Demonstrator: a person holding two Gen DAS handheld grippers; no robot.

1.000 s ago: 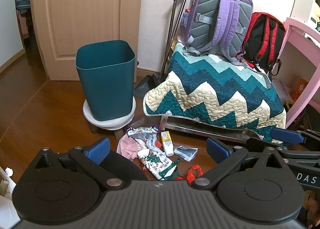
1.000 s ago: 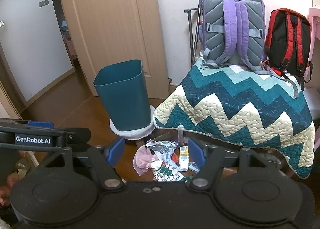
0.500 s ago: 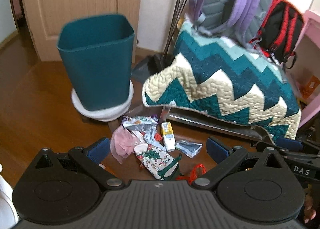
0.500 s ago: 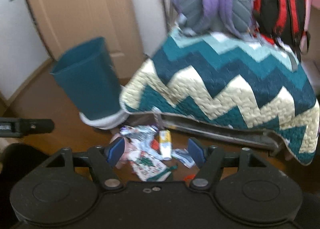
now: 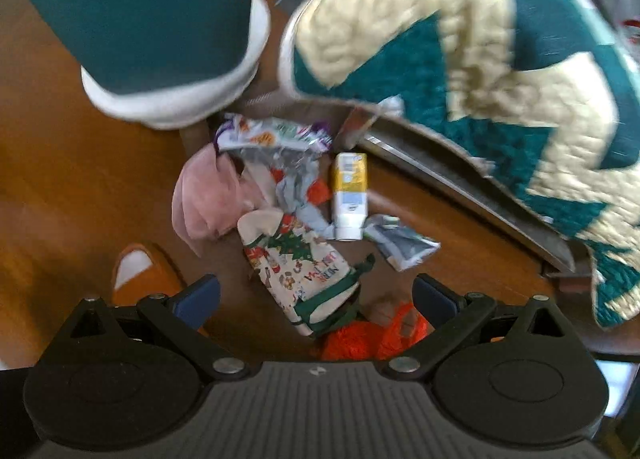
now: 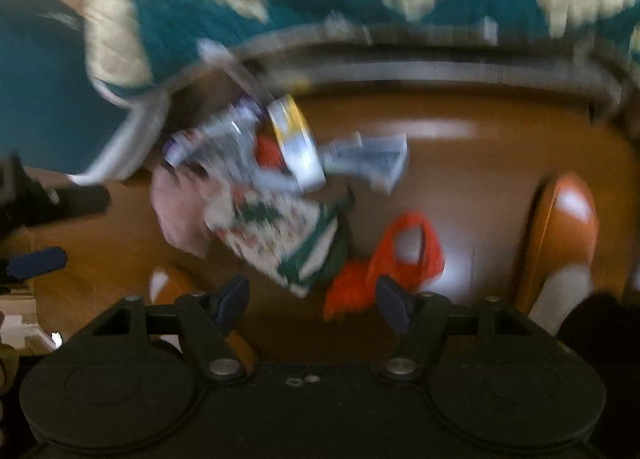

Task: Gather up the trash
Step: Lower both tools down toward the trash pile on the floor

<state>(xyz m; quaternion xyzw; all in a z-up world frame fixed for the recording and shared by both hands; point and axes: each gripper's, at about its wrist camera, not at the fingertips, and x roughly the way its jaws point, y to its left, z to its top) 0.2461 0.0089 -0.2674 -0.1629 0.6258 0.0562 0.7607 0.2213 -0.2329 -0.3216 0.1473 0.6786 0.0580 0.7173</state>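
Note:
A pile of trash lies on the wooden floor: a Christmas-print bag point(image 5: 298, 271) point(image 6: 268, 231), a yellow and white carton point(image 5: 349, 195) point(image 6: 298, 147), a pink cloth point(image 5: 208, 199), crumpled wrappers point(image 5: 272, 135), a grey packet point(image 5: 404, 245) and an orange net point(image 5: 376, 333) point(image 6: 384, 263). The teal bin point(image 5: 140, 7) stands on a white base behind the pile. My left gripper point(image 5: 316, 295) is open and empty, just above the bag. My right gripper point(image 6: 312, 299) is open and empty, near the bag and net. The right wrist view is blurred.
A teal and cream quilt point(image 5: 480, 71) hangs over a metal frame point(image 5: 460, 183) on the right. Orange slippers show on the floor, one in the left wrist view point(image 5: 140, 271) and one in the right wrist view point(image 6: 560, 235).
Both grippers have dropped and tilted down toward the trash pile. The bin, door and backpacks have slid up out of view. Both stay open.

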